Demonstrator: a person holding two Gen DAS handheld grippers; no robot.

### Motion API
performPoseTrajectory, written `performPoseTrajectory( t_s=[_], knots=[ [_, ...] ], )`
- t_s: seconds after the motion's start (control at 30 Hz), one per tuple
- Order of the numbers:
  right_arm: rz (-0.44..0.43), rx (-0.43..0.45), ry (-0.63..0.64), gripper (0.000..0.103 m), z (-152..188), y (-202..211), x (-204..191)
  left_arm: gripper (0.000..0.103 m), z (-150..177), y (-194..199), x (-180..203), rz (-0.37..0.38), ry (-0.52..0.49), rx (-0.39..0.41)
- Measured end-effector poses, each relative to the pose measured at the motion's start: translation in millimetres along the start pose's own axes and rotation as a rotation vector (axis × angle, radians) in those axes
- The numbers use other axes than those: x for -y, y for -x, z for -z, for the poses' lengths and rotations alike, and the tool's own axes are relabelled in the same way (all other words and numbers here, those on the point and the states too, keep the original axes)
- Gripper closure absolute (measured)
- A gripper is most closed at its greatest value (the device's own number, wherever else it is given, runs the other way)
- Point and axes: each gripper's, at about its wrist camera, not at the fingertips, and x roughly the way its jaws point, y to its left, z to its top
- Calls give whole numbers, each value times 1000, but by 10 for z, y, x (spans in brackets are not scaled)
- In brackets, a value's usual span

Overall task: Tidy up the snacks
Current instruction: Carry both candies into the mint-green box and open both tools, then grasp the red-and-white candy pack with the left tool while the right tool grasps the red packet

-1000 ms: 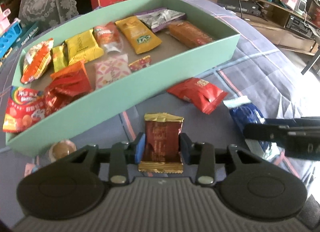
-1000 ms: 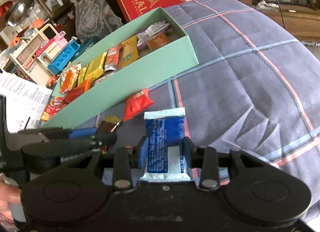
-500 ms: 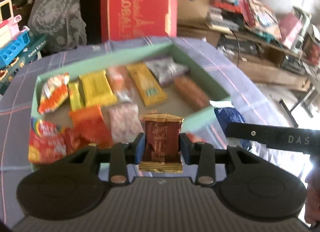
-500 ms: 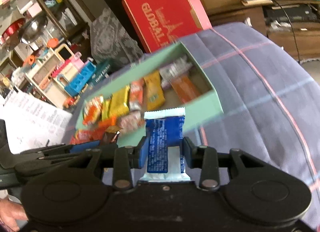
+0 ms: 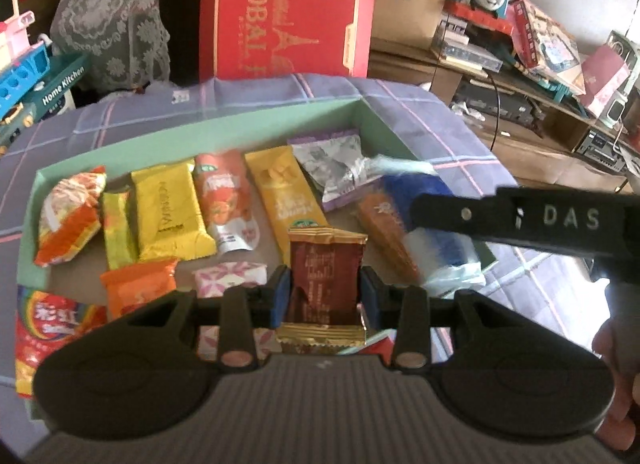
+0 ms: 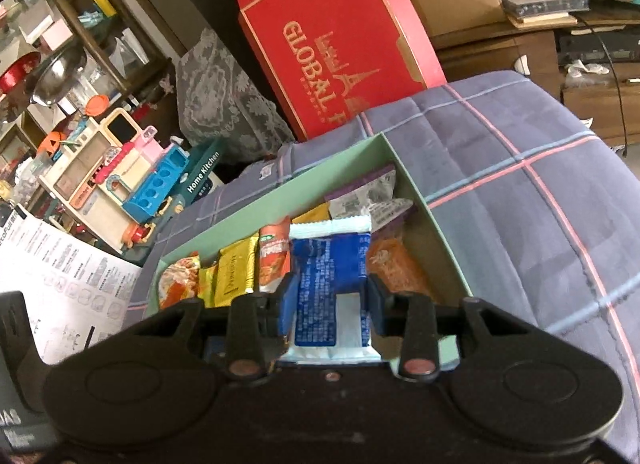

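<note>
My left gripper (image 5: 323, 294) is shut on a dark red and gold snack packet (image 5: 326, 276) and holds it above the near middle of the mint green box (image 5: 240, 132). My right gripper (image 6: 330, 300) is shut on a blue and white snack packet (image 6: 330, 280) above the box's right end (image 6: 432, 224). In the left wrist view the right gripper's arm (image 5: 520, 220) crosses from the right with the blue packet (image 5: 420, 192) blurred. Several snacks lie in the box: yellow (image 5: 170, 212), orange (image 5: 138, 290), silver and purple (image 5: 334, 172).
The box sits on a blue checked cloth (image 6: 520, 168). A red GLOBAL box (image 5: 288, 8) stands behind it. A toy kitchen set (image 6: 120, 180) and printed paper (image 6: 68, 284) lie at the left. Shelves of clutter fill the right (image 5: 540, 44).
Both grippers have risen from the cloth and moved forward over the green box, each carrying its packet. The red packet left on the cloth has gone out of view.
</note>
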Motion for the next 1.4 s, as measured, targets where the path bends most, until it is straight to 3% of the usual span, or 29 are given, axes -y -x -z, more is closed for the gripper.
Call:
performPoseTrajectory(
  t_s=[0.07,0.1,0.13,0.17,0.2,0.23,0.27,0.3,0.47,1.0,1.4],
  knots=[
    [2,-3,-2,65,-29,-80,15,65,11,-93,3,-2,1,-14],
    [1,-5,-2,65,-39,-111,24,61,12,-142,0,-3,4,-22],
    [1,-7,0,64,-50,-136,27,51,14,-170,-2,-5,5,-25],
    [-1,-9,4,52,-58,-154,29,26,17,-196,1,-9,3,-32],
    [-2,-9,6,30,-57,-154,27,13,26,-203,4,-21,0,-34],
    [0,0,6,19,-49,-135,28,0,37,-195,7,-41,-4,-22],
    [4,18,5,4,-40,-106,30,0,55,-175,11,-59,-10,1],
    [9,35,6,0,-32,-79,30,0,57,-171,15,-64,-17,3],
    [14,24,-36,0,20,-14,97,0,87,-145,13,-59,-17,-28],
    [44,-9,-71,0,423,420,108,0,456,343,56,-33,-15,-23],
    [41,-58,-59,0,964,757,-110,0,1134,817,-134,-14,2,-63]
  ],
)
